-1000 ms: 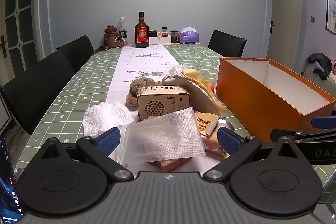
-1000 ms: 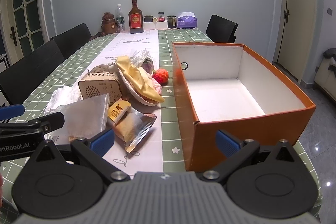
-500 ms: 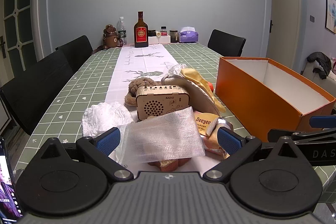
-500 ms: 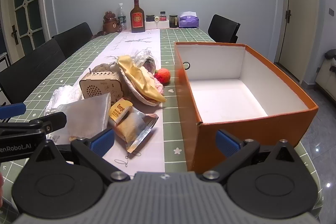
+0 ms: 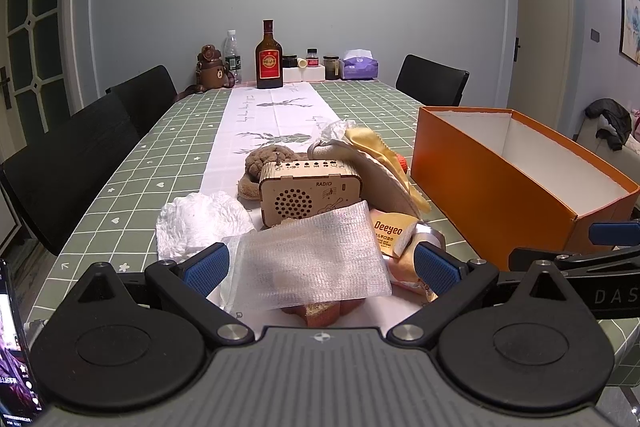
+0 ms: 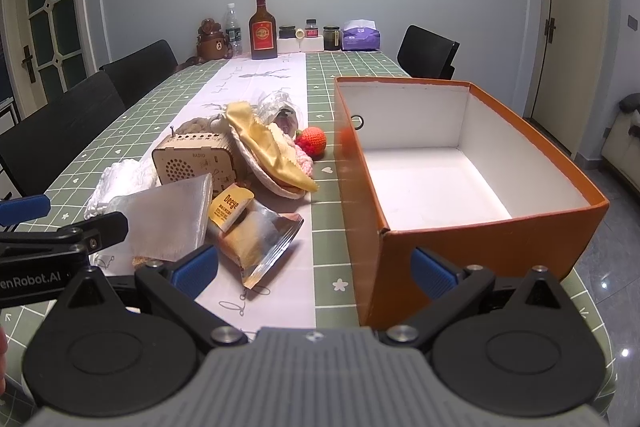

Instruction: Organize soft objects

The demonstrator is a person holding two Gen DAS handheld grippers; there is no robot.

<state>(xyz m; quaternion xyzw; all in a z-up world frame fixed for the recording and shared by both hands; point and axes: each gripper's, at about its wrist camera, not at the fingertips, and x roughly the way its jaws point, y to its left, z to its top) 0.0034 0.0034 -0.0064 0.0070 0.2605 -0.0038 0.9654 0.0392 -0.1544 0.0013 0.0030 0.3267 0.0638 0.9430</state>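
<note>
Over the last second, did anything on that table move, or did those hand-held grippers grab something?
Nothing was grabbed or let go. Both cameras drifted very slightly; the left hand-held gripper and right hand-held gripper stay open and empty. The mesh pouch, wooden radio, snack packet and empty orange box lie where they were.

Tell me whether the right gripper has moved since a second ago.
Yes. The right gripper has lifted slightly: the orange box and the far bottle sit lower in its view than before.

home dining room. long table with green checked tablecloth [image 5: 132,179], black dining chairs [image 5: 72,163] around it. amber liquor bottle with red label [image 5: 269,57] and purple tissue pack [image 5: 359,66] at the far end.
</note>
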